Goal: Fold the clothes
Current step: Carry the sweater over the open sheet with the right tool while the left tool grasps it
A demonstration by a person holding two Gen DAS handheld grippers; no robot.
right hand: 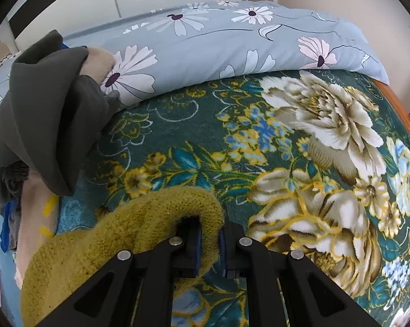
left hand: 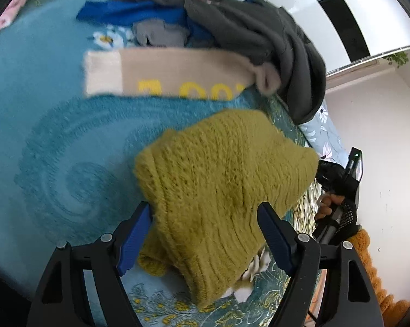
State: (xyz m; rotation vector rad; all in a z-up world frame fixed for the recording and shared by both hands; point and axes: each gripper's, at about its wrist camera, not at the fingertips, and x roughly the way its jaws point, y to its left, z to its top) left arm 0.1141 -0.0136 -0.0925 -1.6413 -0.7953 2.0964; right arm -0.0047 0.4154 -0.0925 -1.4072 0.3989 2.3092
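Observation:
A fuzzy mustard-yellow knit sweater (left hand: 221, 190) lies bunched on the floral blanket, lifted at its right end. My left gripper (left hand: 205, 218) is open, its blue pads either side of the sweater's near part without pinching it. My right gripper (right hand: 209, 234) is shut on a fold of the sweater (right hand: 139, 229); in the left wrist view it shows at the right (left hand: 330, 174), holding the sweater's far corner, with the gloved hand behind it.
A pile of clothes lies behind: a beige garment with yellow letters (left hand: 177, 73), a dark grey hoodie (left hand: 259, 41), a blue garment (left hand: 139, 13). A light blue flowered quilt (right hand: 232, 41) lies along the back. The wooden bed edge (right hand: 401, 109) is at the right.

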